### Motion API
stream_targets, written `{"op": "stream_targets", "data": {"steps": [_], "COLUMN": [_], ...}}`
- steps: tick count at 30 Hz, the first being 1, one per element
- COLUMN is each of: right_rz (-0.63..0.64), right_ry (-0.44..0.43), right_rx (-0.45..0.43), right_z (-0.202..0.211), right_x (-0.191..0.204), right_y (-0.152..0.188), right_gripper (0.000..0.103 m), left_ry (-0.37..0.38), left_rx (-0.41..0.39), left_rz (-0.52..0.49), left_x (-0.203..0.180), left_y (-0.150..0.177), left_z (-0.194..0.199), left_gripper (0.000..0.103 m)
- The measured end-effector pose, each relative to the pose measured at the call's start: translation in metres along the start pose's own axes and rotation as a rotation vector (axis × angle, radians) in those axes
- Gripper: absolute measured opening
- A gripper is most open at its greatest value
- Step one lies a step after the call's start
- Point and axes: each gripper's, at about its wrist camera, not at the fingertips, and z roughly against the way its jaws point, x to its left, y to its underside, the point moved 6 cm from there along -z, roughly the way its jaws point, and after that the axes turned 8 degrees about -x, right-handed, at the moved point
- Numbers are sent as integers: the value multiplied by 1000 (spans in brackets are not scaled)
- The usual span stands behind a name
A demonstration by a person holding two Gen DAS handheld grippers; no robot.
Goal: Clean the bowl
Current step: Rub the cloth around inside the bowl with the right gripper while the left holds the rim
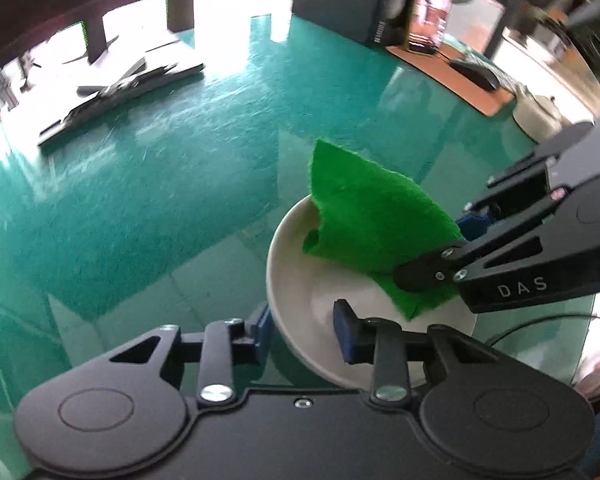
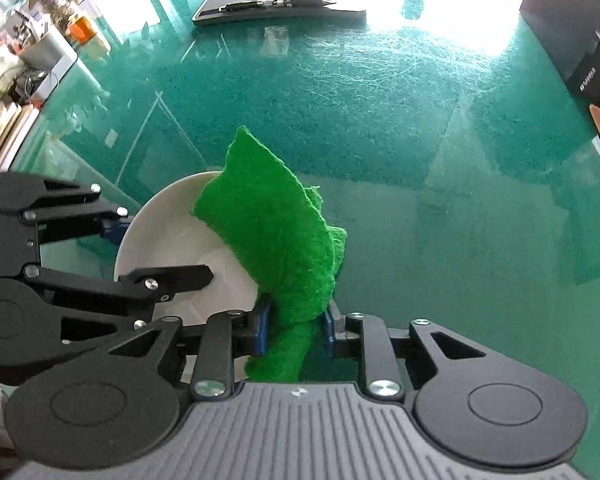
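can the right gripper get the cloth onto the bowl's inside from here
Probably yes. The right gripper is shut on the cloth, which already drapes over the bowl rim. The left gripper straddles the near rim, leaving the middle free.

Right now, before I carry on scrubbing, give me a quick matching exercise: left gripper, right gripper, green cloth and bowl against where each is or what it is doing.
Column one:
1. left gripper
2. right gripper
3. green cloth
4. white bowl

Column two:
A. draped over the far rim, partly inside the bowl
B. shut on the cloth
C. on the green glass table
D. straddles the bowl's near rim, one finger inside, one outside

Pairs: 1-D, 2-B, 3-A, 4-C
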Motion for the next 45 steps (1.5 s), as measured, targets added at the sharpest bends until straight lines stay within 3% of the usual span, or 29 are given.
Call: {"op": "stream_targets", "data": {"steps": [4, 8, 11, 16, 18, 27, 30, 34, 35, 38, 40, 42, 45], "right_rz": [71, 288, 285, 178, 168, 375, 291, 127, 95, 10, -43, -90, -107], "right_ry": [9, 1, -8, -60, -72, -84, -72, -98, -103, -108, -103, -100, -109], "right_rx": [6, -18, -14, 53, 65, -13, 20, 61, 67, 64, 54, 45, 40], "right_z": [-2, -10, -9, 1, 2, -19, -18, -5, -2, -1, -3, -4, -5], "right_x": [5, 25, 21, 9, 11, 31, 13, -3, -3, -3, -5, -6, -7], "right_y": [-5, -31, -28, 0, 3, -48, -35, -7, -2, 6, 8, 10, 14], "right_gripper": [26, 26, 25, 25, 28, 29, 26, 25, 26, 26, 26, 26, 26], "left_ry": [15, 13, -9, -9, -11, -13, -9, -17, -23, -29, 21, 49, 50], "left_rx": [3, 8, 9, 3, 10, 37, 34, 25, 28, 56, 38, 7, -1], "left_rz": [-48, -76, -57, -50, -110, -205, -193, -141, -122, 59, 167, 193, 254], "left_x": [-2, -6, 1, 9, 4, 0, 4, 15, 17, 34, 36, 28, 17], "left_y": [-1, -1, -4, -6, -9, -16, -16, -19, -20, -19, -14, -10, -5], "left_z": [0, 1, 1, 0, -1, -5, -6, -12, -13, -14, 0, 11, 17], "left_gripper": [32, 32, 33, 40, 40, 39, 43, 60, 72, 72, 83, 103, 103]}}
